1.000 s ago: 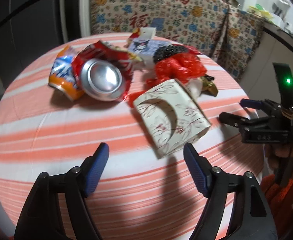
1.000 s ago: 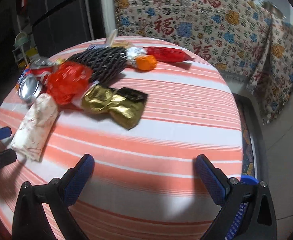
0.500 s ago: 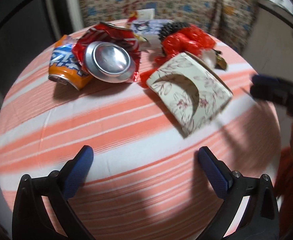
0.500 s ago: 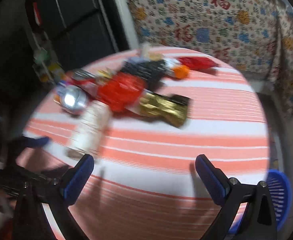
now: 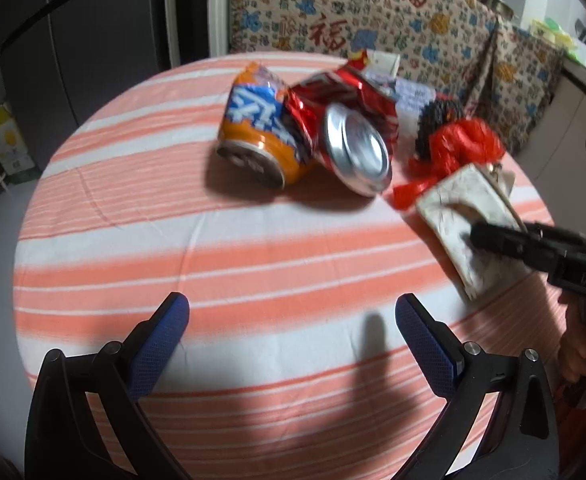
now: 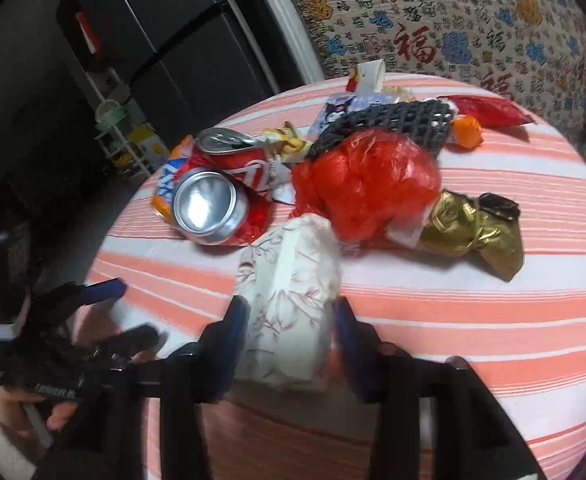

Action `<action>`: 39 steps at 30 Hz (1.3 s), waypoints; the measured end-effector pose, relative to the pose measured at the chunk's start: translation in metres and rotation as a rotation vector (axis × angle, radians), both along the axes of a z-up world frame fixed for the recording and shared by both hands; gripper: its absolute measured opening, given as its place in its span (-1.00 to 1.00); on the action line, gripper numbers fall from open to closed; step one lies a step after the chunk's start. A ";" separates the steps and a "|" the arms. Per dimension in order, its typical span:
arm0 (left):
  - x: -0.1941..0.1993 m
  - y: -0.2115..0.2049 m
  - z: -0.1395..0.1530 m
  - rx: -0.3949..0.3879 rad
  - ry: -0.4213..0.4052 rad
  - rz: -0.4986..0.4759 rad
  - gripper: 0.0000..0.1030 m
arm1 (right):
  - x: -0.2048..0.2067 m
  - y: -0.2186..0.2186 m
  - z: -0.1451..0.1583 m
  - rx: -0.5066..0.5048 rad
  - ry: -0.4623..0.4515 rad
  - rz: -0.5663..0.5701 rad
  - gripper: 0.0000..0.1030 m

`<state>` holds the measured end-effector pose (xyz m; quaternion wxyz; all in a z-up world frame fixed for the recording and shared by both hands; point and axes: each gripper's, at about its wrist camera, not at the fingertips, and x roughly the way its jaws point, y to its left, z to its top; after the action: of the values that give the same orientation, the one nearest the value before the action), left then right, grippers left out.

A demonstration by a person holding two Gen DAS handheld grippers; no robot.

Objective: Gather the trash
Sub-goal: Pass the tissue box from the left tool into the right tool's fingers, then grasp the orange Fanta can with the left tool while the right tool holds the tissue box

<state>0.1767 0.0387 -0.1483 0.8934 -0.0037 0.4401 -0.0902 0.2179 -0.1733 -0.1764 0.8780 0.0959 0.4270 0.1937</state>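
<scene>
Nearest, the right claw (image 6: 291,332) is closing around the near end of the cream, floral-printed cardboard tissue box (image 6: 289,292); its jaws have just been narrowing, with the box between them. Both pads appear to be meeting the box's sides, though blur is softening that contact.

- Left claw (image 5: 293,332): standing wide apart, empty, hovering over bare striped cloth with nothing between its blue pads.
- Surface (image 5: 133,208): round, draped in orange-and-white striped cloth, carrying all the trash in a cluster toward its far side.
- Tissue box: lying flat at the near edge of the cluster, its far end just beside the crumpled red plastic bag (image 6: 367,188).
- Crushed red aluminium can (image 5: 353,140): lying on its side, silver base facing out, touching the dented orange soda can (image 5: 257,136).
- Crumpled gold foil wrapper (image 6: 473,232): sitting to the right of the red bag.
- Black woven mesh mat (image 6: 385,124): resting behind the bag.
- Small orange ball of wrapping (image 6: 468,131): lying farther back, next to a red foil sachet (image 6: 489,110).

Risks, as judged: the hollow box is likely to buckle under the squeeze and slip out, since only its near end is being held. Lifting it could also be dragging the neighbouring red bag along, and any nudge might set the cans rolling off the surface.
</scene>
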 end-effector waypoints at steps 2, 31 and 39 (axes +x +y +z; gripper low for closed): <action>-0.001 -0.003 0.006 -0.012 -0.034 -0.013 0.98 | -0.006 -0.002 0.003 -0.043 -0.008 -0.007 -0.17; 0.085 0.015 0.010 -0.003 -0.140 -0.140 0.14 | -0.028 -0.037 0.011 -0.154 -0.042 -0.062 -0.16; 0.029 0.022 0.024 -0.032 -0.120 -0.084 0.11 | -0.028 -0.049 0.022 -0.130 -0.055 -0.078 -0.19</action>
<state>0.2060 0.0605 -0.1245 0.9134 0.0057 0.3842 -0.1345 0.1900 -0.2218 -0.1549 0.9008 0.0498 0.4102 0.1335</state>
